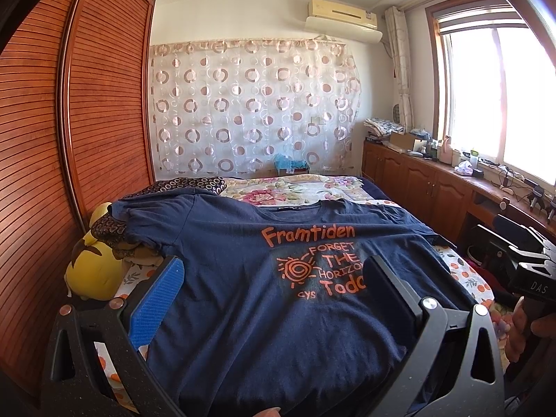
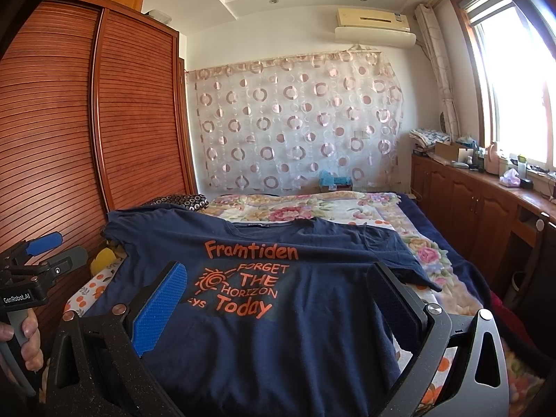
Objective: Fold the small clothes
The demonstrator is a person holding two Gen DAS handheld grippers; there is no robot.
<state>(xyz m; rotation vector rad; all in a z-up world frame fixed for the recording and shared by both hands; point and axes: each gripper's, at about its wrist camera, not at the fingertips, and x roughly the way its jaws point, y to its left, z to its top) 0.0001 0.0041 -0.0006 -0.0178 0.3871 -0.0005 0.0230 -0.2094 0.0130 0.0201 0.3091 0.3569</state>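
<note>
A navy T-shirt (image 1: 243,312) with orange "Framtiden" print lies spread flat, front up, on the bed; it also shows in the right wrist view (image 2: 295,340). My left gripper (image 1: 274,278) is open and empty, hovering above the shirt's lower half, its blue-padded fingers (image 1: 158,299) wide apart. My right gripper (image 2: 278,288) is open and empty, also above the shirt's lower part. The left gripper shows at the left edge of the right wrist view (image 2: 38,253), and the right gripper at the right edge of the left wrist view (image 1: 521,260).
The bed (image 2: 427,253) has a floral sheet. A yellow plush toy (image 1: 93,271) and patterned pillows (image 1: 187,184) lie at the left by the slatted wooden wardrobe (image 1: 52,173). Wooden cabinets (image 1: 417,180) with clutter run under the window at the right.
</note>
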